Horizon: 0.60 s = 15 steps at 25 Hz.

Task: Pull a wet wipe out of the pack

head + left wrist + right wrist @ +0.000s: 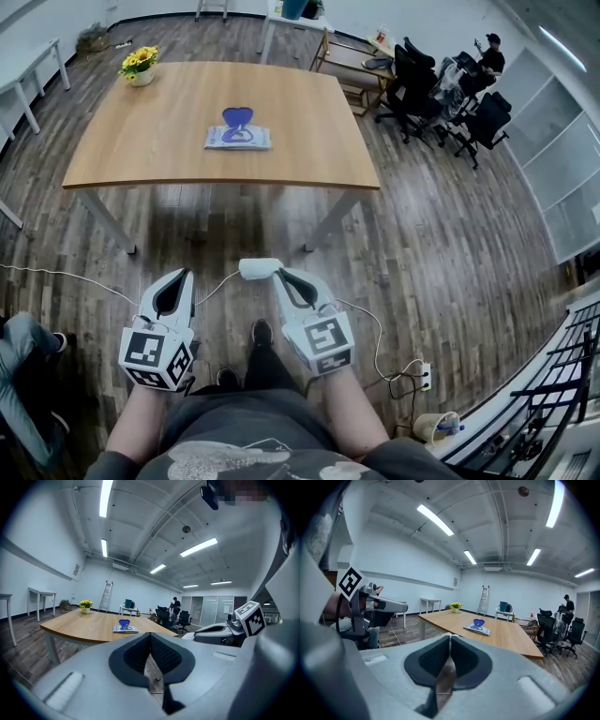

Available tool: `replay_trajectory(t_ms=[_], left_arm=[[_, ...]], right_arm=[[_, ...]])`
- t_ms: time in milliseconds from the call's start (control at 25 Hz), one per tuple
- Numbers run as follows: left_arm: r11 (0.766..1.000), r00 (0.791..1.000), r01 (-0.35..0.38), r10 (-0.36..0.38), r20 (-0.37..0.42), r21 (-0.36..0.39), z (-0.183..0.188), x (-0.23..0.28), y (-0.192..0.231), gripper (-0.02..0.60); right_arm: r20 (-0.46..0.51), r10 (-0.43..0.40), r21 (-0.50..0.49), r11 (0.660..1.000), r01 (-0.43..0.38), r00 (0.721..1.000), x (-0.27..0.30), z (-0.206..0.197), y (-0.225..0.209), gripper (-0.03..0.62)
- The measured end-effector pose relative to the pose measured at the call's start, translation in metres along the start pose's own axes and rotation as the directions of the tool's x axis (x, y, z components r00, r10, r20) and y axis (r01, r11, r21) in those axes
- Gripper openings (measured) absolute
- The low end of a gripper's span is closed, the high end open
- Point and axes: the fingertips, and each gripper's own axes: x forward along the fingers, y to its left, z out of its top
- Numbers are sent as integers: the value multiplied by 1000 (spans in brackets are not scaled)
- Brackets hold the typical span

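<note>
The wet wipe pack (238, 138) lies flat near the middle of the wooden table (309, 159), its blue lid standing up. The pack also shows in the left gripper view (125, 628) and in the right gripper view (477, 628). Both grippers hang over the floor, well short of the table's near edge. My left gripper (182, 274) is shut with nothing in it, its pads (159, 653) together. My right gripper (280, 273) is likewise shut and empty, its pads (461, 658) meeting. In the two gripper views the jaws (150, 634) (450, 637) point toward the table.
A pot of yellow flowers (139, 64) stands at the table's far left corner. Black office chairs (441, 89) and a person (489, 52) are at the back right. A white cable with a small white box (260, 268) lies on the floor by my fingertips. A railing (562, 375) runs at right.
</note>
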Motion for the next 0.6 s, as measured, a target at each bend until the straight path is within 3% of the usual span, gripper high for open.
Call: replay_trajectory(t_ms=[600], left_arm=[[1000, 1000, -26, 26, 2, -3, 3, -9, 7, 18]], right_arm=[[-9, 20, -28, 999, -20, 1000, 6, 5, 2, 3]])
